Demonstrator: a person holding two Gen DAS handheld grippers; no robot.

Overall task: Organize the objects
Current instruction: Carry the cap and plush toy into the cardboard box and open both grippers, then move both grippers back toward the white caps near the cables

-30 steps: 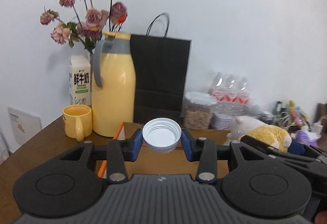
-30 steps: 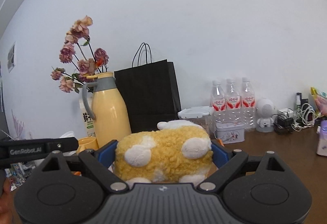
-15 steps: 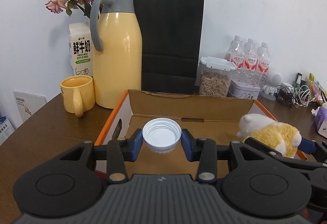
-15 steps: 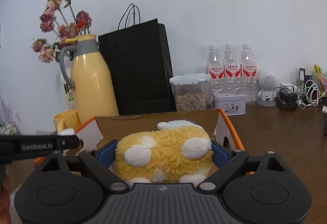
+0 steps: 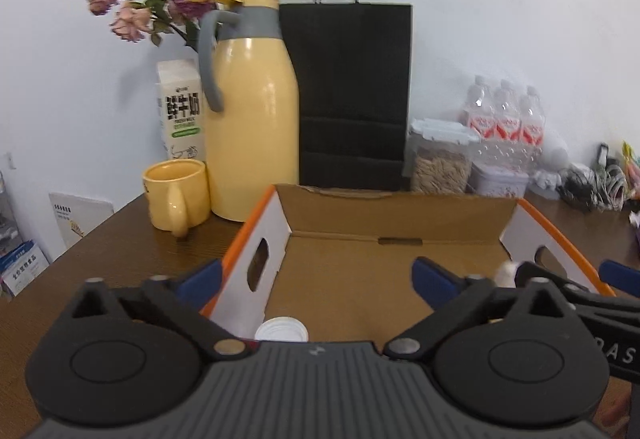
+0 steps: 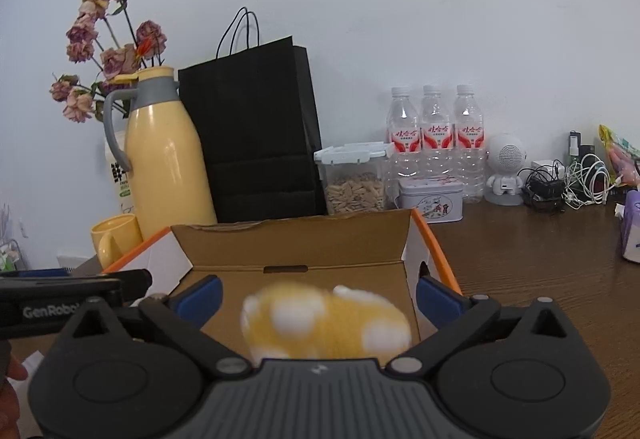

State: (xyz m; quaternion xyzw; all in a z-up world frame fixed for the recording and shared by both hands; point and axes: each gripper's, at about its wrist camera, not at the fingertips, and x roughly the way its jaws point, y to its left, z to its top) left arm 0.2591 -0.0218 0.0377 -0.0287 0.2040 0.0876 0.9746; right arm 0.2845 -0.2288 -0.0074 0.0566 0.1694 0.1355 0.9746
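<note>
The left gripper (image 5: 316,279) is spread wide, released, above the white bottle cap (image 5: 282,329) lying in the cardboard box (image 5: 400,207). The right gripper (image 6: 318,295) is likewise spread wide over the blurred yellow plush toy (image 6: 326,323) inside the box, which sits on the brown counter (image 6: 520,255).

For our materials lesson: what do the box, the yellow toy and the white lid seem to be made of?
Box: matte brown corrugated cardboard, judging by its folded flaps and cut handle slots. Yellow toy: fuzzy plush fabric, though blurred. White lid: probably smooth plastic, with a moulded rim.
</note>
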